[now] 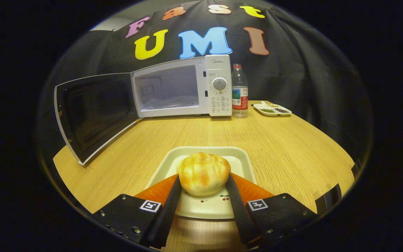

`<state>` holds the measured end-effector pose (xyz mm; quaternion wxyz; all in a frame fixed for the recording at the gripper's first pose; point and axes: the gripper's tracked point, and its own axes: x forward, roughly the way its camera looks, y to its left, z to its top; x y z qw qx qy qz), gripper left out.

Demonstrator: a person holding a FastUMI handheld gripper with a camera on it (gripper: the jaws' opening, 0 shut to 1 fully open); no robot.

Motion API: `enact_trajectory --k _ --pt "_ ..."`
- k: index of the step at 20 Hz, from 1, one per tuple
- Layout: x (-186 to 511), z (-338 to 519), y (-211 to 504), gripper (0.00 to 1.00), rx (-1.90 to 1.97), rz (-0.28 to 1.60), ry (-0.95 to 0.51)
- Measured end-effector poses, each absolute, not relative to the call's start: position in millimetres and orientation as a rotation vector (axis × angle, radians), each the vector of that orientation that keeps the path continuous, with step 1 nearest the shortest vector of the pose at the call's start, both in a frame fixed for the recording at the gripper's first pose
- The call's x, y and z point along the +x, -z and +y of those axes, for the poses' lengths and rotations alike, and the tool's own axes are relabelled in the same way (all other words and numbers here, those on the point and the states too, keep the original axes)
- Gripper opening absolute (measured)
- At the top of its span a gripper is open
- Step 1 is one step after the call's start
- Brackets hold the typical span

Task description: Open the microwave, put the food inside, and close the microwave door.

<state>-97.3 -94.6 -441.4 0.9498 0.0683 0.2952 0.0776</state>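
A golden bread bun sits between my two fingers, and both black pads touch its sides, so my gripper is shut on it. The bun is over a cream square plate with small cherry prints; whether it is lifted off the plate I cannot tell. Beyond the plate, at the back of the wooden table, stands a white microwave. Its door is swung wide open to the left, and the cavity looks empty.
A clear water bottle with a red label stands right beside the microwave's control panel. A white divided dish with spices lies further right. Bare tabletop stretches between the plate and the microwave.
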Motion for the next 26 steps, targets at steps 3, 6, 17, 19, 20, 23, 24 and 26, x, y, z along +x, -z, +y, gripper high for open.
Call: enact_trajectory --k 3,6,17,19,20,23,24,26 --pt "-92.9 -86.6 421.9 0.75 0.062 0.536 -0.206" --pt "-83.2 -71.5 398.0 0.75 0.030 0.484 -0.248" --pt "24.4 8.4 328.9 0.75 0.123 0.424 -0.362" --pt "46.9 21.9 327.9 0.75 0.154 0.440 -0.360" --pt "58.8 28.3 328.2 0.75 0.177 0.443 -0.354" --pt "91.4 49.6 327.1 0.75 0.278 0.454 -0.344" --pt "101.8 56.1 329.9 0.75 0.306 0.464 -0.338" --pt "122.2 62.6 337.2 0.75 0.338 0.477 -0.302"
